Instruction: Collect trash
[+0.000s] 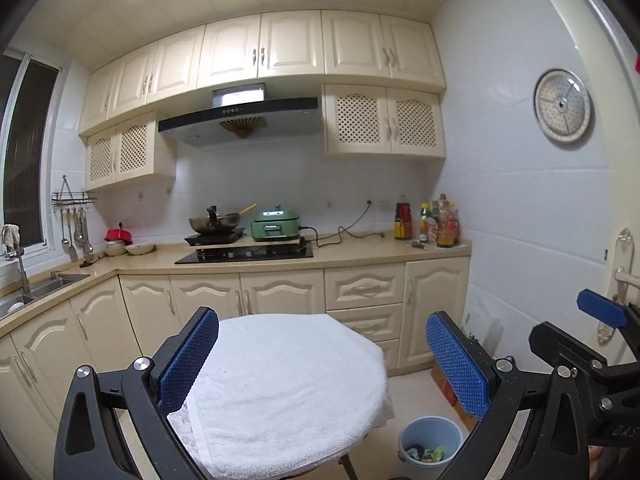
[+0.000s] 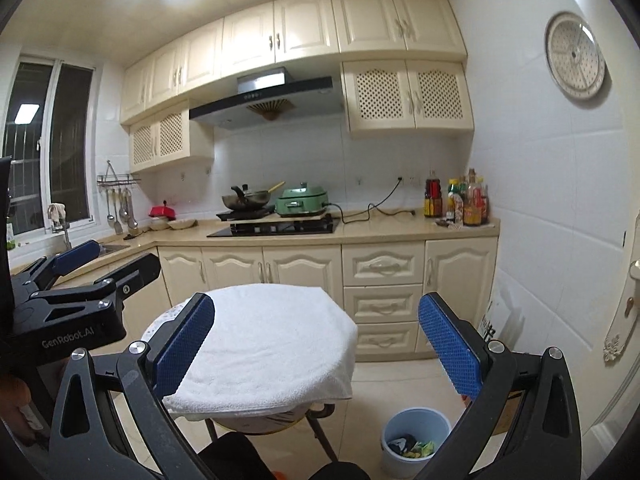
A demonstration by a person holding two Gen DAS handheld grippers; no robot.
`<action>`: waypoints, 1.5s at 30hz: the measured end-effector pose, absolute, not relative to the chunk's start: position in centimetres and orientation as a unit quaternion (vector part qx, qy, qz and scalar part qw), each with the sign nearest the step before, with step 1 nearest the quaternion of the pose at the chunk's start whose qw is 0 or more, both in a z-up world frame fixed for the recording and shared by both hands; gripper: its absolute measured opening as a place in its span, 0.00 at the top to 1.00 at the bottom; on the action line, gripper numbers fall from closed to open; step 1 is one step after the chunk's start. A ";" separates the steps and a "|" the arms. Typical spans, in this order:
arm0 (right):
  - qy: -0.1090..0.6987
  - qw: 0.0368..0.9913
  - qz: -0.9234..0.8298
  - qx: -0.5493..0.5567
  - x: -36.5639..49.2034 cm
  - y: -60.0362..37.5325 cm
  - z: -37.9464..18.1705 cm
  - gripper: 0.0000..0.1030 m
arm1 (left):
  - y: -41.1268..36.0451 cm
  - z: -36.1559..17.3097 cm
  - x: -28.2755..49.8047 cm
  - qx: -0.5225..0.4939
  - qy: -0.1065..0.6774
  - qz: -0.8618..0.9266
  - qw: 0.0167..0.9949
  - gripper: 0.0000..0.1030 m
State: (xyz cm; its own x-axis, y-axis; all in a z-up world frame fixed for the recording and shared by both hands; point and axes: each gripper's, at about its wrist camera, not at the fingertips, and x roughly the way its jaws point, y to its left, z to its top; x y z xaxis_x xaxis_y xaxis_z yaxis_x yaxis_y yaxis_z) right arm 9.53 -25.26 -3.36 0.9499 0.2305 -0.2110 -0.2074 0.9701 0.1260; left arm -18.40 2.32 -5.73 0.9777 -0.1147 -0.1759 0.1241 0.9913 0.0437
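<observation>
The trash bin [image 2: 416, 436], a pale blue round pail, stood on the tiled floor just to the right of the small table [image 2: 256, 340], and it already held a few scraps: something dark and some green and yellow wrappers lay at its bottom. No loose trash could be made out on the white towel [image 1: 288, 384] that covered the tabletop, nor on the floor near it, so the task looked either finished or in want of a fresh search. The left gripper [image 1: 322, 360] was held above the table with its blue pads spread wide and nothing between them; the right gripper [image 2: 316, 348] hung likewise wide apart and empty, a little nearer the bin. The sensible course, as I judged it, was to sweep both cameras lower and around the table legs and along the cabinet [image 2: 384, 280] bases before reaching for anything, since the near floor was hidden by the tools themselves. Any piece found should be pinched flat between the pads and released only when well over the bin's mouth, for light wrappers drift.
</observation>
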 end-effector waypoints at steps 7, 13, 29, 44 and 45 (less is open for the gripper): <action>0.106 0.988 0.100 0.058 9.3 -25.7 -3.4 0.00 | 1.2 -6.1 -18.5 0.033 0.093 -0.074 0.992 0.01; 0.115 0.987 0.094 0.064 9.5 -26.4 -3.7 0.00 | 0.9 -5.4 -16.4 0.042 0.097 -0.083 0.991 0.01; 0.117 0.987 0.092 0.069 9.1 -26.8 -3.8 0.00 | 1.6 -4.4 -10.0 0.044 0.101 -0.086 0.990 0.01; 0.118 0.986 0.093 0.069 9.1 -26.8 -4.0 0.00 | 1.7 -4.8 -9.6 0.045 0.100 -0.087 0.990 0.01; 0.118 0.986 0.093 0.069 9.1 -26.8 -4.0 0.00 | 1.6 -4.8 -9.6 0.045 0.100 -0.087 0.990 0.01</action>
State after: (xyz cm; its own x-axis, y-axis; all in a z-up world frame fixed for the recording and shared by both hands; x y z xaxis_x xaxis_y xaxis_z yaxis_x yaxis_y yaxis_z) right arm 9.13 -26.80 -3.98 0.9552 0.1990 -0.2193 -0.1665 0.9733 0.1579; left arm -9.59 1.64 -4.83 0.9650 -0.1626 -0.2058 0.1806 0.9809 0.0718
